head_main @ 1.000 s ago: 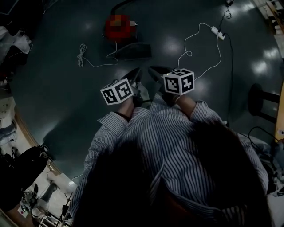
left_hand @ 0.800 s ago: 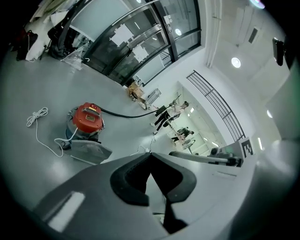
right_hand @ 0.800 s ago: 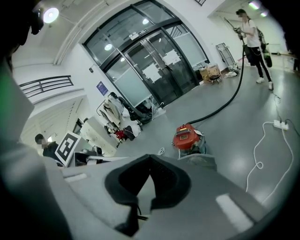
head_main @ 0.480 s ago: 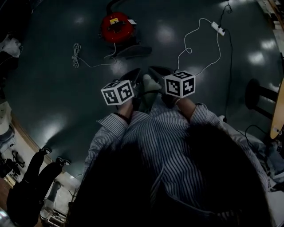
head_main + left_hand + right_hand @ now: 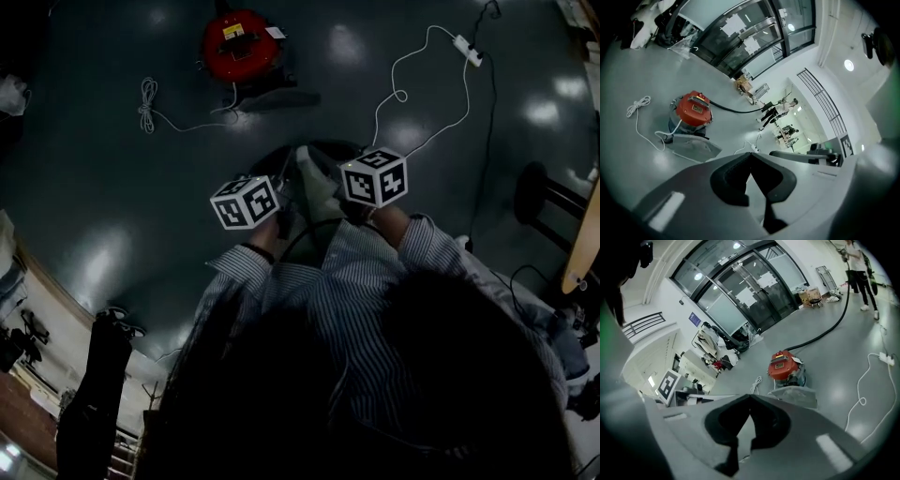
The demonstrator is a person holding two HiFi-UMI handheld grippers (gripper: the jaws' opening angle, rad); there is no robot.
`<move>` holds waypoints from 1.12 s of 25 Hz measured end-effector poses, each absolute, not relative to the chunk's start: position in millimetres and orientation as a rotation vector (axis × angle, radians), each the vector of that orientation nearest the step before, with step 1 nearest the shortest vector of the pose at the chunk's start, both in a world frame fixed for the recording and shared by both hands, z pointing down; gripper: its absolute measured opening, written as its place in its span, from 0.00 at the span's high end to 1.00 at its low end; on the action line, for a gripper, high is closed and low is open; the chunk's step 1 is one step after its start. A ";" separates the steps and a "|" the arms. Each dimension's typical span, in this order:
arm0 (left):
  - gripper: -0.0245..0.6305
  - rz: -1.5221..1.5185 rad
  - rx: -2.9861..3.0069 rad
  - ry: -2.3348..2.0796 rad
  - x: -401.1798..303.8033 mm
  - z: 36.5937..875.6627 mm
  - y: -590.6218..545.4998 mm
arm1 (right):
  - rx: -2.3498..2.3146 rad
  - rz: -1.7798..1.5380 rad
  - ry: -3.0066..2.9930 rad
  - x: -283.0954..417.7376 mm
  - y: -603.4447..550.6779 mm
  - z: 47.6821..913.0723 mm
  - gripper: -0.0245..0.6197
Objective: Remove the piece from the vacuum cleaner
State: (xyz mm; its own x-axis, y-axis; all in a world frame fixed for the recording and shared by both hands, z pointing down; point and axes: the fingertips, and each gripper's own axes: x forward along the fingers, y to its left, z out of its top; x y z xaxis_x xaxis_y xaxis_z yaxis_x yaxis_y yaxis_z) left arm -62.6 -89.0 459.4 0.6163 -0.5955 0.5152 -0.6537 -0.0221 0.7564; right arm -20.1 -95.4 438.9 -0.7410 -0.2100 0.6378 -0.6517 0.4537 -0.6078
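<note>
As the vacuum cleaner (image 5: 241,44) shifts up-frame, left gripper (image 5: 750,155), right gripper (image 5: 749,397), both closed, empty.

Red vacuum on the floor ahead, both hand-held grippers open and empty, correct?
No: both are shut, not open. The left hand-held gripper and right hand-held gripper have jaws together, empty, as each gripper view shows. The red vacuum is on the floor ahead.

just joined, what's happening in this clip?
A person in a striped shirt holds a gripper in each hand, facing a red vacuum cleaner that sits on the floor ahead, out of contact. A flat grey piece lies at its near side and a black hose runs off behind it. The left gripper and right gripper both have jaws shut with nothing between them.
</note>
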 end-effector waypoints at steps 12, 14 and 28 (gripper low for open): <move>0.95 0.252 1.960 -1.024 -87.9 562.3 -161.9 | 0.558 0.884 -2.264 -31.2 -161.2 553.6 0.96; 0.95 0.288 1.987 -1.024 -93.0 582.6 -175.8 | 0.545 0.846 -2.249 -30.7 -173.1 575.3 0.94; 0.63 0.587 2.120 -1.005 -110.0 706.3 -213.9 | 0.418 0.524 -2.132 -28.2 -222.9 700.6 0.80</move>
